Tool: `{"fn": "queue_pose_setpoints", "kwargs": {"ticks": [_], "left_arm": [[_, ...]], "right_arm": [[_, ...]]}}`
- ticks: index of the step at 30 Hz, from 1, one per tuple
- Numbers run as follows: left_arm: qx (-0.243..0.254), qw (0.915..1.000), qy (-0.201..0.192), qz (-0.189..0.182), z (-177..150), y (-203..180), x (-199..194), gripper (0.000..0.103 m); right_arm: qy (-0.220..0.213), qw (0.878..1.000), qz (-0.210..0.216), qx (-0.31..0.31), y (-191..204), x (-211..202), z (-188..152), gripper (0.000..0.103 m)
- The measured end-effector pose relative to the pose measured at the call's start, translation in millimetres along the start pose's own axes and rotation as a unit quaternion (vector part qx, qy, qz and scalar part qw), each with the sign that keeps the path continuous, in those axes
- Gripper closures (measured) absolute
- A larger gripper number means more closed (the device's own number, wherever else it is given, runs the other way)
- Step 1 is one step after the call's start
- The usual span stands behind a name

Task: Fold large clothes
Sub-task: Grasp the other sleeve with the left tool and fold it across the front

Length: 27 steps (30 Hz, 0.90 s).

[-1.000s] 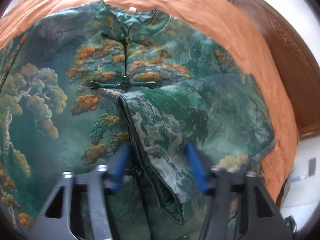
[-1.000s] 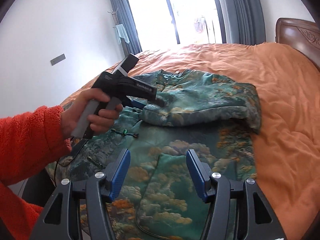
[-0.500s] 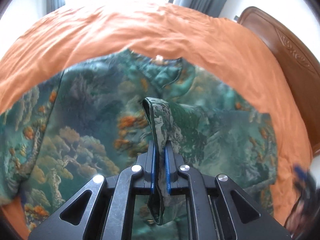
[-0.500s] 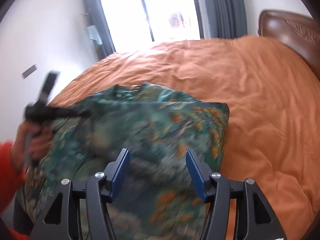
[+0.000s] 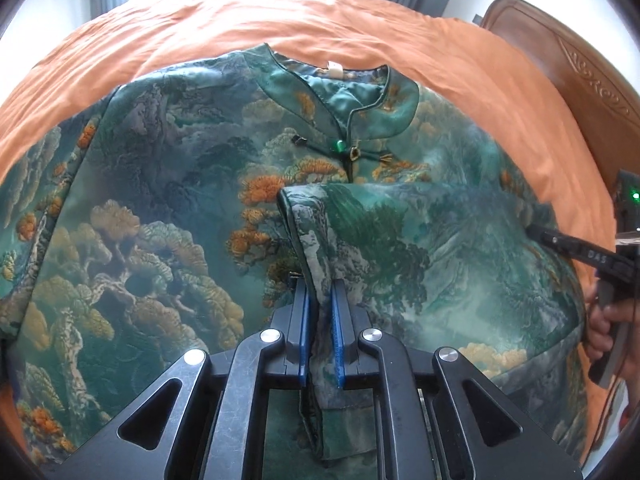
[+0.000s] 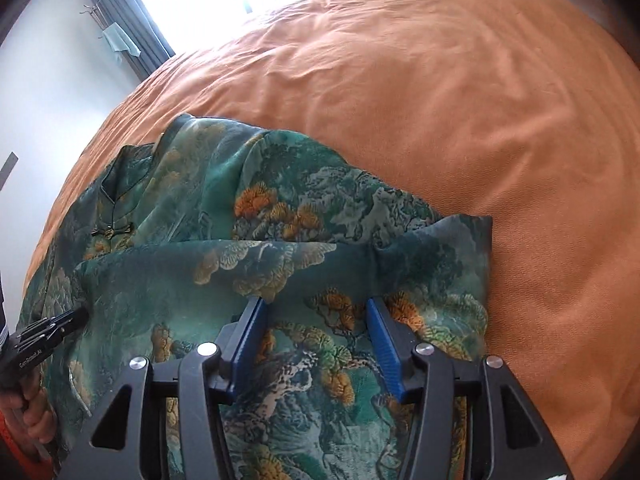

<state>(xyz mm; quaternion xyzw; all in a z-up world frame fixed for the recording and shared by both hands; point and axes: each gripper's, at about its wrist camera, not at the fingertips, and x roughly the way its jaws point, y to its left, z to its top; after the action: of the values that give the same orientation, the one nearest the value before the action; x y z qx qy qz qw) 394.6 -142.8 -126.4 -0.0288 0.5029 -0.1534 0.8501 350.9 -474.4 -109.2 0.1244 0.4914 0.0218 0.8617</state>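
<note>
A large green robe [image 5: 160, 208] printed with orange and gold trees lies spread on an orange bedspread [image 5: 360, 28], its collar [image 5: 352, 92] at the far side. One side is folded over the body. My left gripper [image 5: 320, 320] is shut on the edge of that folded flap [image 5: 308, 236] and holds it slightly raised. My right gripper [image 6: 316, 340] is open, its blue fingers [image 6: 248, 336] low over the folded right part of the robe [image 6: 320, 264], holding nothing. The right gripper also shows at the right edge of the left wrist view [image 5: 580, 252].
A dark wooden headboard [image 5: 580, 80] stands at the right of the bed. Bare orange bedspread [image 6: 460, 100] lies beyond and right of the robe. A window with grey curtains [image 6: 132, 28] is at the far wall.
My left gripper closed on the flap's edge and lifted it. My right gripper swung right and down over the robe's folded side, staying open.
</note>
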Motion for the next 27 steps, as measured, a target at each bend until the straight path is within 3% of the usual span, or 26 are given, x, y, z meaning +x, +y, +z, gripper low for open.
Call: {"fn": "queue_pose_setpoints", "kwargs": {"ticks": [3,10,17,22,25,27], "left_arm": [[0.005,1.0,-0.003,0.004,-0.6,-1.1,-4.7,0.094],[0.019,0.9997,-0.006,0.013,-2.7,-4.2,-2.3,0.094],[0.029,0.9988,-0.008,0.037,-2.0,-9.0,0.5,0.092],[0.038,0.9978,-0.012,0.052,-5.1,-11.3,1.7,0.088],[0.044,0.9971,-0.011,0.061,-11.3,-10.0,-7.2,0.064],[0.054,0.996,-0.016,0.07,-19.6,-5.5,-21.0,0.032]], "right_arm": [[-0.001,1.0,0.007,-0.018,7.7,-20.5,-11.4,0.05],[0.005,0.999,0.02,-0.049,18.2,-74.4,-80.4,0.05],[0.031,0.999,-0.01,-0.04,17.3,-40.4,-95.1,0.05],[0.027,0.998,-0.034,-0.043,24.0,-33.0,-97.8,0.05],[0.017,0.998,-0.043,-0.045,27.5,-35.8,-100.6,0.05],[0.01,0.998,-0.046,-0.044,31.3,-39.3,-103.2,0.05]]}}
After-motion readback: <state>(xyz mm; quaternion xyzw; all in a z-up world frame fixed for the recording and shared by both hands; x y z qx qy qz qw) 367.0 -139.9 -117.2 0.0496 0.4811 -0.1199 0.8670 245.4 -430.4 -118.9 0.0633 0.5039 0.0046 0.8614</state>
